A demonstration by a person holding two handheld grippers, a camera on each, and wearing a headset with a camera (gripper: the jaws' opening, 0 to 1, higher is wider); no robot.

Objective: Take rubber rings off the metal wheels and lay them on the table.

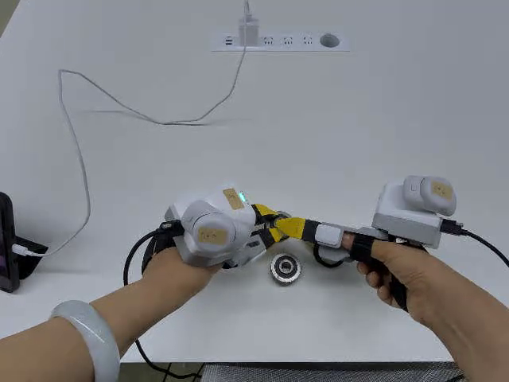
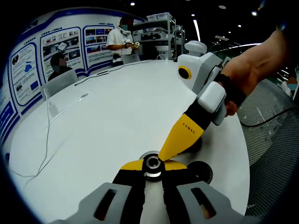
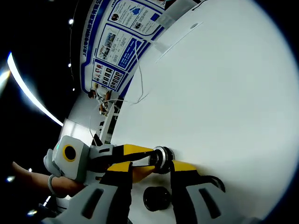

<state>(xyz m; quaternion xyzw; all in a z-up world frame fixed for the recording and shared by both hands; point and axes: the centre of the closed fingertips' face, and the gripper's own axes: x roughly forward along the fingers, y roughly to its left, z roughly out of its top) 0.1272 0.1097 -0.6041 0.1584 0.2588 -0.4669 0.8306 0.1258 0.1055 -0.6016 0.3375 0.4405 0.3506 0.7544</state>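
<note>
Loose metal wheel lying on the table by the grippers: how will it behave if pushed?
The small round metal wheel lies flat, so it probably slides rather than rolls. Solid-looking metal: likely heavy for its size. Its dark outer band may drag.

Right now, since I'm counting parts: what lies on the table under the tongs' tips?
A metal wheel lies flat there, apart from the tongs. Beside it a black ring shows in part; the right gripper covers its far edge.

White table (image 1: 382,119): power strip (image 1: 280,40) at far edge, cable (image 1: 163,123), metal wheel (image 1: 285,268) near front, dark device (image 1: 6,243) left.
</note>
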